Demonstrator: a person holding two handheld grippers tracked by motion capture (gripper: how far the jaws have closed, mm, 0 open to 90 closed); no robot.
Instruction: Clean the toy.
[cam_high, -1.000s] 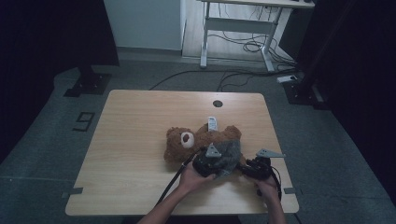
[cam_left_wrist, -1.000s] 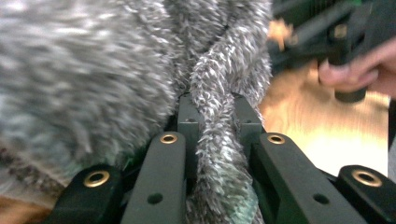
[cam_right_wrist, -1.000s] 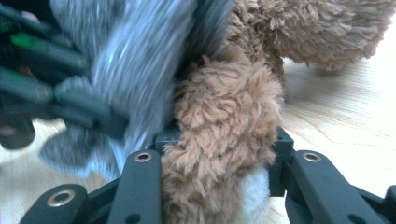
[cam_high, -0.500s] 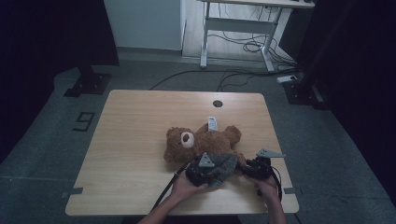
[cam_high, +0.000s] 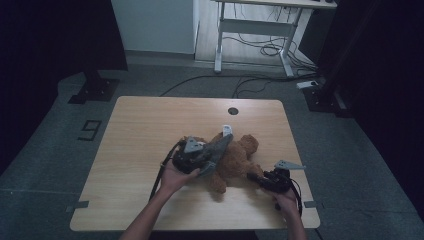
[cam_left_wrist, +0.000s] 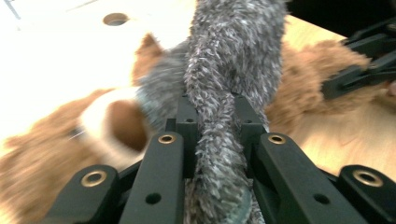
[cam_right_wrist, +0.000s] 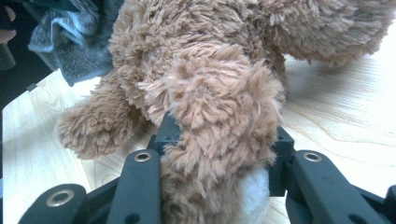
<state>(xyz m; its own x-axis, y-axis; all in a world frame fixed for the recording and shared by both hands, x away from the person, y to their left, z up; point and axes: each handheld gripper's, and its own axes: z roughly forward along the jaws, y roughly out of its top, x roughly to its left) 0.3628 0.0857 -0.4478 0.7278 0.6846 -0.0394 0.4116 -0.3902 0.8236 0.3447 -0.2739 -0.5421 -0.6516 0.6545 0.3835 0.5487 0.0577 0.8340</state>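
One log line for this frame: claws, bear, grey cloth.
left claw: shut on grey cloth | right claw: shut on teddy bear leg | bear lying on table

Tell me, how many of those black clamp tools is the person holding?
2. The left gripper is clamped on a grey fuzzy cloth over the teddy bear; the right gripper grips the bear's paw.

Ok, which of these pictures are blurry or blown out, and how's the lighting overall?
High view: dim, with dark surroundings, but sharp. Left gripper view: the pale wooden table is blown out to white at upper left, the brown plush teddy bear is smeared, the grey fuzzy cloth crisper. Right gripper view: evenly lit, fur sharp.
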